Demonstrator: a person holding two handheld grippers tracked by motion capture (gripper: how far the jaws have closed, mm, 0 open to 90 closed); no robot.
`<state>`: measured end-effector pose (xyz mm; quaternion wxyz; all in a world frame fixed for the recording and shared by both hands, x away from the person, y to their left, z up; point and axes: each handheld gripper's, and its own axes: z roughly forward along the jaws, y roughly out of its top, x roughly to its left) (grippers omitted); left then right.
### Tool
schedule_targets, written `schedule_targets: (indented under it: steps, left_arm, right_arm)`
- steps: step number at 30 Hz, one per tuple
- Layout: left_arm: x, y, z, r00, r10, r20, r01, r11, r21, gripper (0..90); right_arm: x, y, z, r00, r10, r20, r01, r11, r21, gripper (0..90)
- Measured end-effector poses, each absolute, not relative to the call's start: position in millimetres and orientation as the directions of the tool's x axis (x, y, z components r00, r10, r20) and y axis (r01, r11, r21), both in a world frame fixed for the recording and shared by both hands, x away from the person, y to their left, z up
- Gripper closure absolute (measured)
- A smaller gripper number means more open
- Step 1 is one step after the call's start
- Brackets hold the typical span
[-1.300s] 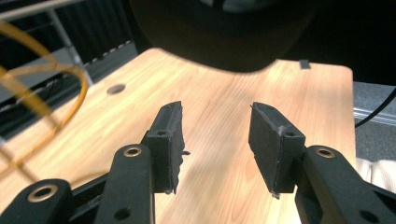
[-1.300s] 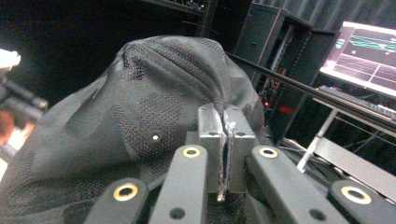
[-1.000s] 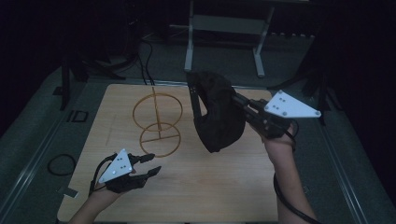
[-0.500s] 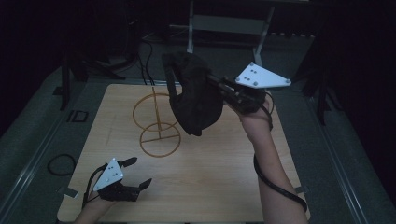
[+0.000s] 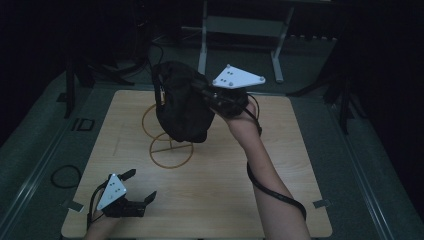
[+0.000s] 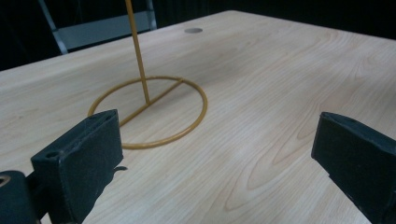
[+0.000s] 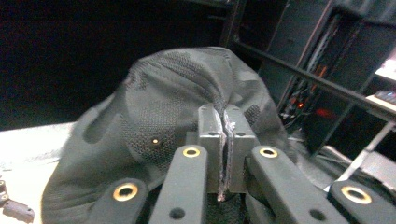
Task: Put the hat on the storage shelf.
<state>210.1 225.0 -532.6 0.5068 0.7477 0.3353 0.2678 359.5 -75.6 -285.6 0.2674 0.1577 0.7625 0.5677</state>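
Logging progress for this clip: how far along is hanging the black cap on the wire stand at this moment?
Done: the right gripper has the black cap pinched and lifted off the table. In hand: the cap hangs above the gold wire stand, over its upper ring. Left: seating the cap on the stand and letting go. The left gripper sits open near the table's front edge, holding nothing.

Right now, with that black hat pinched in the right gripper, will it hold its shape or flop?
Probably floppy: the black hat sags in folds below the right gripper. Likely light, since a thin pinch of fabric carries it. Its mesh weave looks grippy, not slippery.
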Motion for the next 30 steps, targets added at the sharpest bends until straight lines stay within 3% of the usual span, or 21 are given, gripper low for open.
schedule_targets:
  steps: [10, 25, 30]
  left_arm:
    - [210, 227, -534, 0.632, 0.774, 0.047, 0.238, -0.252, 0.938, 2.4]
    - [213, 227, -540, 0.649, 0.76, 0.025, 0.251, -0.245, 0.937, 2.6]
    - [213, 227, -540, 0.652, 0.758, 0.022, 0.253, -0.245, 0.936, 2.6]
  right_arm:
    - [377, -44, -316, -0.839, 0.508, -0.195, 0.01, 0.372, 0.928, 87.8]
    - [393, -23, -333, -0.864, 0.485, -0.132, 0.093, 0.413, 0.906, 87.3]
    - [394, -15, -341, -0.883, 0.454, -0.117, 0.1, 0.427, 0.899, 79.7]
